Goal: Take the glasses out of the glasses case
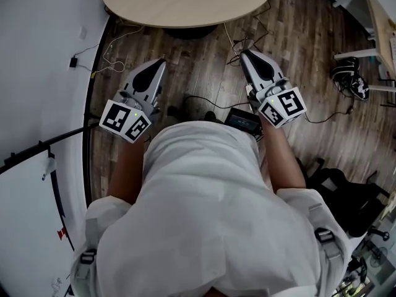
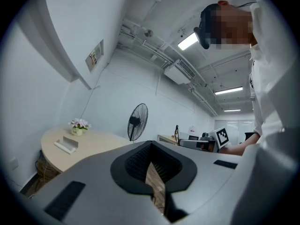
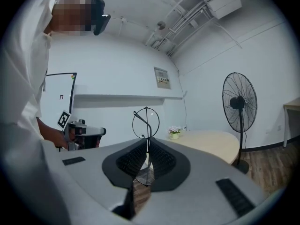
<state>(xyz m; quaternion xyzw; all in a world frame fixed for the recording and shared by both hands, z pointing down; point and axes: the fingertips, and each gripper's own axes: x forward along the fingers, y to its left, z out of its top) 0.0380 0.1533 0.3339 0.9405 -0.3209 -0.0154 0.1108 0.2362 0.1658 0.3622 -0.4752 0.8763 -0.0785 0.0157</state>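
the wooden floor (image 1: 198, 73) fills most of the head view, and the round pale table (image 1: 185, 5) stands at its far edge, well apart from the person in a white top. both tools hang in front of the body over the floor, not over the table. the left gripper (image 1: 161, 62) has its jaws pressed together with nothing between them, and the right gripper (image 1: 245, 53) is the same, with only a thin slit between its pads. on the table lies a small flat pale-grey thing (image 2: 65, 145) with a raised edge. i judge it may be the glasses case, but it is too small to tell whether it is open or closed, and no glasses show in any view. this stance fits a moment ahead of reaching for the case, or one with the work over and the tools drawn back, and the pictures do not settle which. smallest of all, a little flower pot (image 2: 78, 125) sits near that grey thing.
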